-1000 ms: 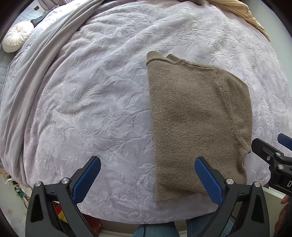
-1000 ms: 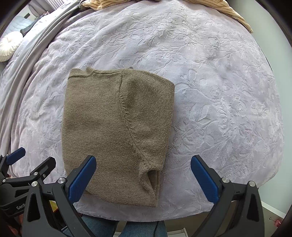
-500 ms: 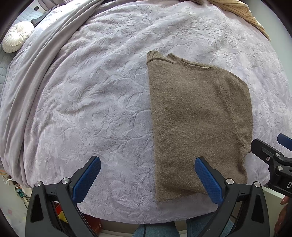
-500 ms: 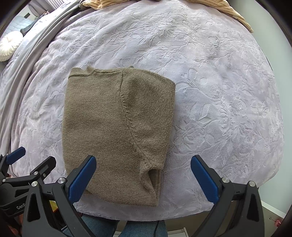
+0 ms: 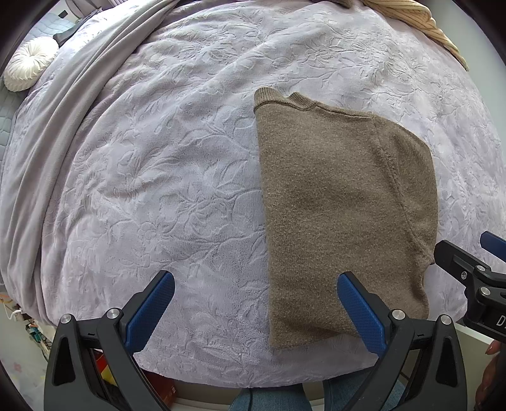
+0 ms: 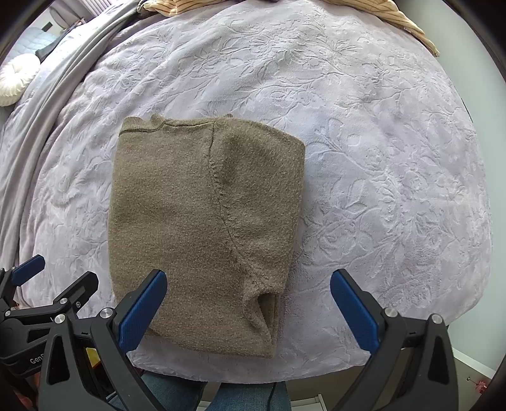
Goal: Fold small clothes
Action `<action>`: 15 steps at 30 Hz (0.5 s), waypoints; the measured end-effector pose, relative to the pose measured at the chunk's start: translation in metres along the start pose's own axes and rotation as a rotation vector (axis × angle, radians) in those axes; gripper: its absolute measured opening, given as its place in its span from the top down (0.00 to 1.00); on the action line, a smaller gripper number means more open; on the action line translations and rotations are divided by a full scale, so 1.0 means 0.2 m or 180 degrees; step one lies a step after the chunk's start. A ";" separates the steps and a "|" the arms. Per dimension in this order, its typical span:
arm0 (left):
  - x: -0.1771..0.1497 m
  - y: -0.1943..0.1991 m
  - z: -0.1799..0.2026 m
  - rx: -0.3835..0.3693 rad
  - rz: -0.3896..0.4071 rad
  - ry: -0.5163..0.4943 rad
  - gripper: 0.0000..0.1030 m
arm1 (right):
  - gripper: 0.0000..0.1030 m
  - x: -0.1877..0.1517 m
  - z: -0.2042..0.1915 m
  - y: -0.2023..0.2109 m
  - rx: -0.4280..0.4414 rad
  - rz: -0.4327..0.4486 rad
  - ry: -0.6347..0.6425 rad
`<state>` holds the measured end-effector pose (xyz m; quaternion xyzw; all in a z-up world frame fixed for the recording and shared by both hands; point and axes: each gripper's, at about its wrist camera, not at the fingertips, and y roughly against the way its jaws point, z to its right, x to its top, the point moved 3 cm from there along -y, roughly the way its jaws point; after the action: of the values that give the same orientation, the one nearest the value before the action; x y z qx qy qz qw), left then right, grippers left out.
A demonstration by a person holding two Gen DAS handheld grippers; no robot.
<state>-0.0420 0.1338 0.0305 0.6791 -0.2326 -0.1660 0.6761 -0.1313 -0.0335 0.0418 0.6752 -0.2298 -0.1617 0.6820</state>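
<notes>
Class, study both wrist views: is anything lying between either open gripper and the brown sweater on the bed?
Nothing visible. The brown sweater lies alone on the lilac bedspread; the left gripper and right gripper, both open, hang by its near edge with only sweater and bedspread between their fingers.

The left gripper's [image 5: 253,291] finger is covering the brown sweater's [image 5: 341,202] near hem, while the picture's edge is cutting off the striped cloth [image 5: 420,15]

The brown knit sweater [image 5: 341,202] [image 6: 202,227] lay flat and folded lengthwise into a tall rectangle, ribbed collar at the far left corner, a sleeve seam curving down its right side, hem nearest.
</notes>
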 end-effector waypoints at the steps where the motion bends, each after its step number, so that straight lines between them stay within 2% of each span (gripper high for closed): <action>1: 0.00 0.00 0.00 0.0003 0.0001 -0.0003 0.00 | 0.00 0.00 0.00 0.00 -0.0001 -0.0001 0.0000; 15: 0.00 -0.01 -0.01 0.0093 0.0029 0.0015 0.00 | 0.00 0.00 -0.01 -0.01 -0.0010 -0.0018 0.0013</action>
<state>-0.0408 0.1363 0.0286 0.6882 -0.2365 -0.1579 0.6675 -0.1306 -0.0319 0.0400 0.6751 -0.2264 -0.1626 0.6830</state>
